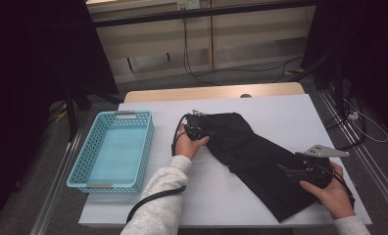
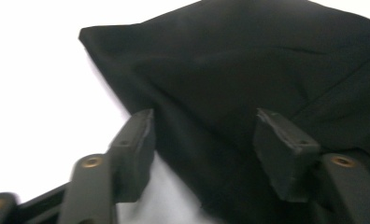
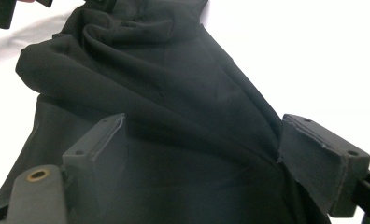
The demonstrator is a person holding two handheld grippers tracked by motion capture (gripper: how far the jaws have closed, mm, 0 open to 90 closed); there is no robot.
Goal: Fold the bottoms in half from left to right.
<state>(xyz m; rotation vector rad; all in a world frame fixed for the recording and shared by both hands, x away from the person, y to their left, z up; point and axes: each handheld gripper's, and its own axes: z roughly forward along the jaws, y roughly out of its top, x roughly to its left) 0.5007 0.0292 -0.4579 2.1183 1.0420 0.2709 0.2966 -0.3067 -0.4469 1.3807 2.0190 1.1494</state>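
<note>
On the white table (image 1: 280,112), both wide-open grippers, left gripper (image 2: 202,140) and right gripper (image 3: 202,154), straddle the black garment (image 1: 251,156).

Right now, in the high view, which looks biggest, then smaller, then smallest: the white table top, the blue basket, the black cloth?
1. White table top, the largest by far.
2. Black cloth.
3. Blue basket, though it looks close to the cloth in spread, so those two are unsure.
</note>
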